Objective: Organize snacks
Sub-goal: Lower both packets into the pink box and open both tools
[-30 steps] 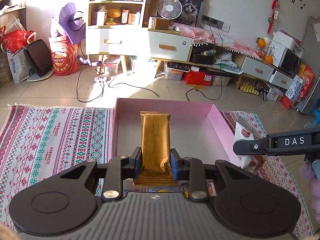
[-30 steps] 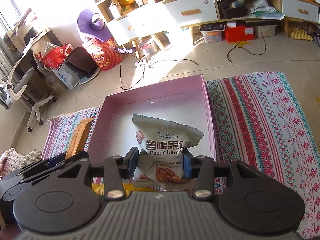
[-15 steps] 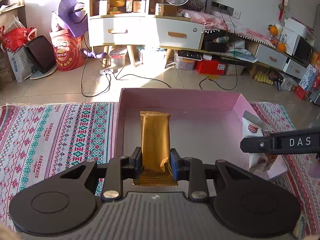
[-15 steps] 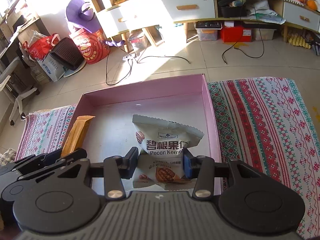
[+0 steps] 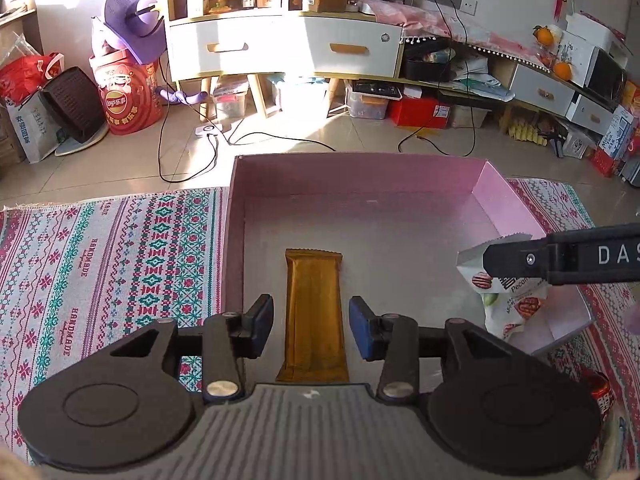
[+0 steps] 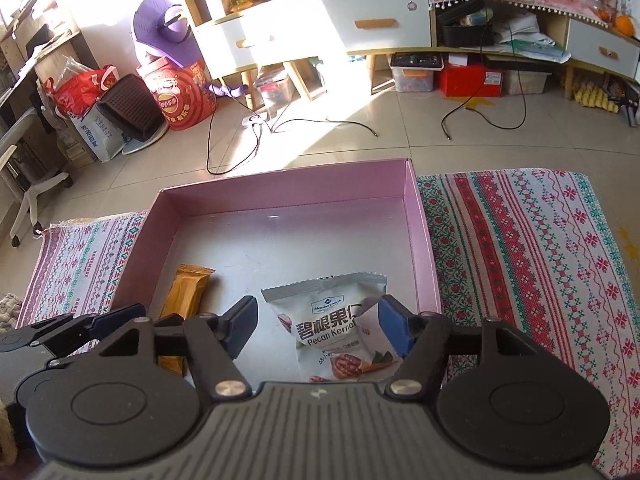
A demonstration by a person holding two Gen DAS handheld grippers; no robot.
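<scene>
Both jaws apart: left gripper (image 5: 311,316) straddles gold bar (image 5: 314,316), right gripper (image 6: 318,326) straddles pecan packet (image 6: 340,328), both lying in pink box (image 6: 422,240) at 6 o'clock. Withdraw straight back, avoid snagging wrappers.

Your left gripper (image 5: 311,328) has its fingers (image 5: 260,326) spread, clear of the gold bar (image 5: 314,312) lying flat in the pink box (image 5: 500,196). Your right gripper (image 5: 560,258) overlaps the pecan bag (image 5: 508,300).
</scene>
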